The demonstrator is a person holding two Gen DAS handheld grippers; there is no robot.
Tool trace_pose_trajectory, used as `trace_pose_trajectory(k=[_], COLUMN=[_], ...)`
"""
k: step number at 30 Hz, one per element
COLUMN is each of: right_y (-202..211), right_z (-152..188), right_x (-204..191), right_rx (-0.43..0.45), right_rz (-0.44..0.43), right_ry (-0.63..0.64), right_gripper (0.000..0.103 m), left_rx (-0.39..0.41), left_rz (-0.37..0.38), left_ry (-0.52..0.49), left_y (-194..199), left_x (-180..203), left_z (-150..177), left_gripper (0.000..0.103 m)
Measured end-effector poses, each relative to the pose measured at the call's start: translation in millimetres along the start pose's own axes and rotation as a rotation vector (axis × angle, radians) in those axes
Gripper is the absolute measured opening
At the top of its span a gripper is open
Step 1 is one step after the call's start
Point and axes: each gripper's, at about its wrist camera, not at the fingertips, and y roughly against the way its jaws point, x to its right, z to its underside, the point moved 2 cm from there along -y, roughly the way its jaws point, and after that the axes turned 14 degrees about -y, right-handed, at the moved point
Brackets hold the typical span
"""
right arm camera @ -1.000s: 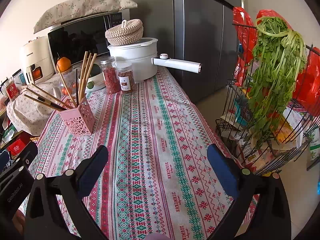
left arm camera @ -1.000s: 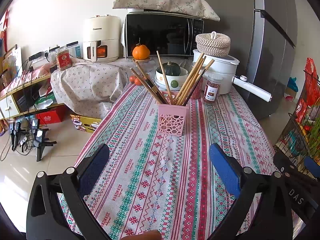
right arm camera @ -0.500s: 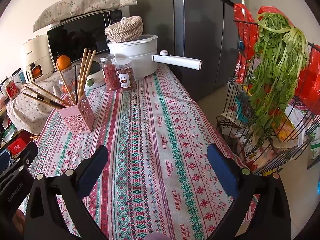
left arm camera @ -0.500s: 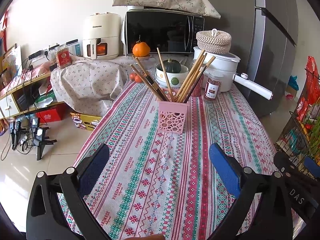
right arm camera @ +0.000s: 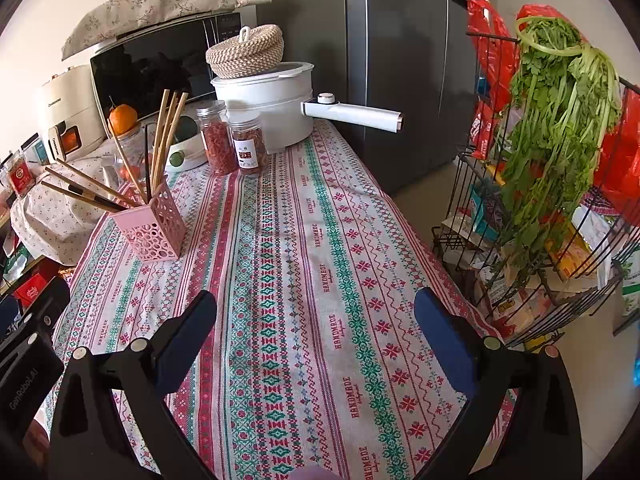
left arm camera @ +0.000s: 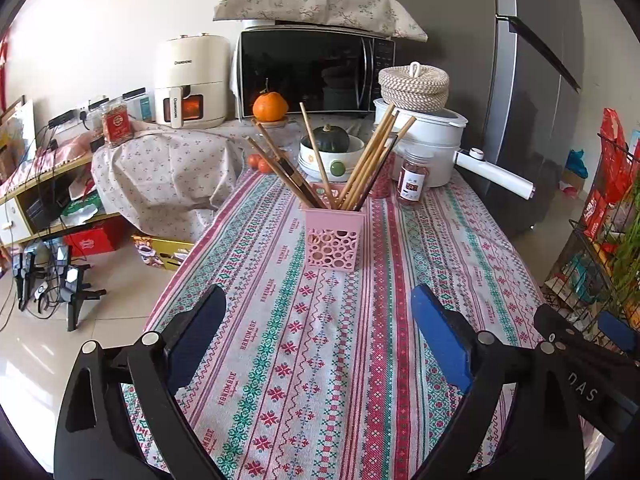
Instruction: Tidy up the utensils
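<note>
A pink perforated holder (left arm camera: 332, 238) stands on the patterned tablecloth (left arm camera: 288, 344), with several wooden chopsticks (left arm camera: 370, 158) fanned out of its top. It also shows at the left of the right wrist view (right arm camera: 154, 230), with the chopsticks (right arm camera: 162, 138) in it. My left gripper (left arm camera: 318, 328) is open and empty, above the cloth in front of the holder. My right gripper (right arm camera: 316, 332) is open and empty, over the cloth to the right of the holder.
Two spice jars (right arm camera: 248, 150), a white pot with a long handle (right arm camera: 280, 108) and a bowl with a squash (left arm camera: 330, 152) stand at the table's far end. A microwave (left arm camera: 312, 72) is behind. A wire rack with greens (right arm camera: 560, 128) stands beside the table's right edge.
Both grippers have pulled back and up a little from the holder, which now looks slightly farther away. Both stay open and empty.
</note>
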Motion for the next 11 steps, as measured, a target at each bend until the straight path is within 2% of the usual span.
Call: trace_pose_trajectory(k=[3, 6, 11], right_y=[-0.9, -1.4, -1.1], right_z=[-1.2, -1.3, -1.6], right_x=[0.9, 1.2, 1.7], right_rx=[-0.002, -0.004, -0.001], right_rz=[-0.001, -0.002, -0.001], right_ry=[-0.004, -0.005, -0.006], right_gripper=[0.096, 0.096, 0.096], left_rx=[-0.009, -0.037, -0.050], left_rz=[0.010, -0.001, -0.003], left_ry=[-0.005, -0.005, 0.002], left_y=[-1.7, -4.0, -5.3], left_x=[1.7, 1.9, 1.3], left_z=[0.2, 0.2, 0.3], left_gripper=[0.089, 0.096, 0.096])
